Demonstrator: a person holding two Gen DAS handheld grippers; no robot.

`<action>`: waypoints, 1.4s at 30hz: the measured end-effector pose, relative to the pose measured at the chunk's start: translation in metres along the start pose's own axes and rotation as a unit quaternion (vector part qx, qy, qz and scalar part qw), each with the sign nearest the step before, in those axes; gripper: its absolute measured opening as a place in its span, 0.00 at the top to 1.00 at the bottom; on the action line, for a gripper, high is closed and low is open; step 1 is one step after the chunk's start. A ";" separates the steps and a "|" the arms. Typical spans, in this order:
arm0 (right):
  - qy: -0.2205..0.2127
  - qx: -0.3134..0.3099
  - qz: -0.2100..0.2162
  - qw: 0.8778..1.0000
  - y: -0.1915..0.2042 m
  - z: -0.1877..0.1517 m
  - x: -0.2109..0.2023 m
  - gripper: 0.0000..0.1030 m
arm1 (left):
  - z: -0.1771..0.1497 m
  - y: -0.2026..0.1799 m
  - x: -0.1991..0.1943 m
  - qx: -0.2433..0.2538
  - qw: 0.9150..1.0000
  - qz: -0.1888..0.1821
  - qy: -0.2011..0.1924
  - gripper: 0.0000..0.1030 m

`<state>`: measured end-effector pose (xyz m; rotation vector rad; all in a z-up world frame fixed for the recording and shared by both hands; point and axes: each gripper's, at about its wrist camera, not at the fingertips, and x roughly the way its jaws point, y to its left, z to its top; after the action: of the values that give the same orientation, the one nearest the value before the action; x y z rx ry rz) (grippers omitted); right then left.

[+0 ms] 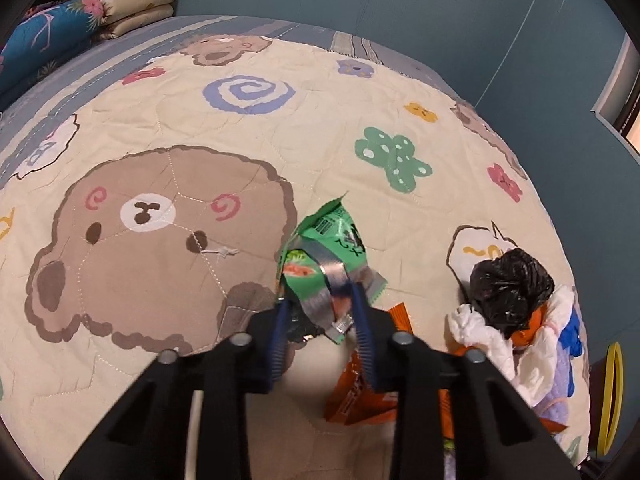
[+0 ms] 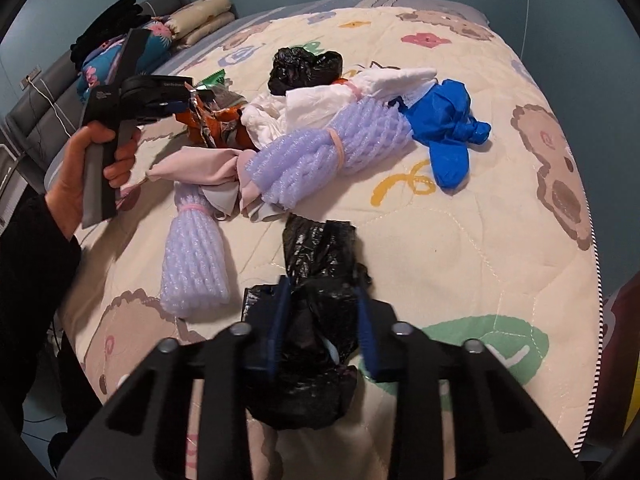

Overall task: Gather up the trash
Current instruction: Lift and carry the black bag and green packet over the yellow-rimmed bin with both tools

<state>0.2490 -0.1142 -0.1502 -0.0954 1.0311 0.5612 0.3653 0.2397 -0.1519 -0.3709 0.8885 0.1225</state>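
**Both tongs clamped on trash at the near edge of the bed**

Left tongs (image 1: 320, 304) closed on the green snack wrapper (image 1: 334, 256), pads pinching its silver inner fold; wrapper standing up and away from the fingertips, long axis running forward across the bear-print quilt (image 1: 160, 112). Orange wrapper (image 1: 360, 396) lying just beneath and to the right, untouched. Right tongs (image 2: 322, 292) shut on a crumpled black plastic bag (image 2: 320, 252), the bag filling the gap between the pads and stretching both ahead of the tips and back beneath the jaws, long axis roughly in line with the fingers.

Rest of the heap spread farther up the bed: lilac foam netting (image 2: 332, 148), a smaller lilac foam bundle (image 2: 196, 264), white tissue (image 2: 312, 104), a blue glove (image 2: 448, 120), a second black bag (image 2: 304, 66). Of that remainder, judged nearer to the left hand (image 2: 80, 168), gripping its handle beside the pile. No bin identifiable in either view, so direction of carry not determinable. Likely next: lifting both pieces straight off the quilt.
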 end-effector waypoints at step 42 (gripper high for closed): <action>-0.203 0.066 0.065 0.975 -0.059 -0.053 -0.238 0.82 | -0.074 -0.157 -0.206 0.090 0.974 -0.185 -0.089 1.00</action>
<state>0.1437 -0.2762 0.0094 0.2000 0.6756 0.5997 0.2218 0.0762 0.0072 -0.3439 0.6346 -0.2648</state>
